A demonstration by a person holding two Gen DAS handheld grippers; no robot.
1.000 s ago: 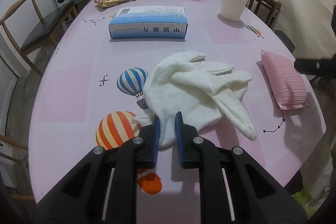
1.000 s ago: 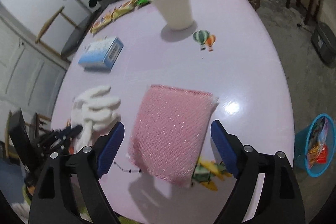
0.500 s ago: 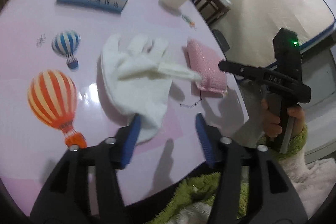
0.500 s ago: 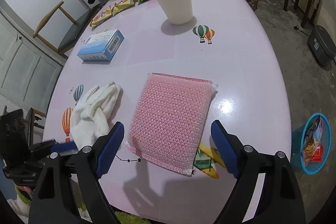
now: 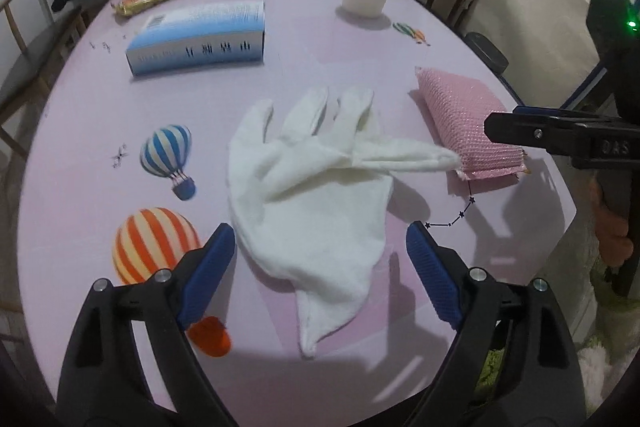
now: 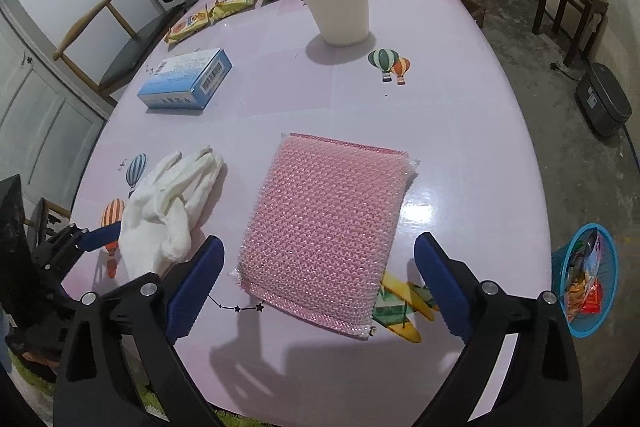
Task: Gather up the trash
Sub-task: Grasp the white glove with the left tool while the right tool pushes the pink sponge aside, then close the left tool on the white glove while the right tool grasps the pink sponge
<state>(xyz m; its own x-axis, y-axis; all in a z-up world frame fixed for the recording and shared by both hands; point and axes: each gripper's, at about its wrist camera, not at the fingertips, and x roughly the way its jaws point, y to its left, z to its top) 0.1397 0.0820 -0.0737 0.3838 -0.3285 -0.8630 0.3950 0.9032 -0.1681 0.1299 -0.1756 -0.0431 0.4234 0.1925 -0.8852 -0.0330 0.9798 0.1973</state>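
Left wrist: white glove (image 5: 316, 195) (flat, unheld)

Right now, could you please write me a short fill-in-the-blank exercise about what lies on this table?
1. The left claw is open around the cuff of the white ____.
2. The sponge between the right claw's fingers is ____ in colour.
3. The paper cup stands ____ on the table.

Missing words: glove; pink; upright
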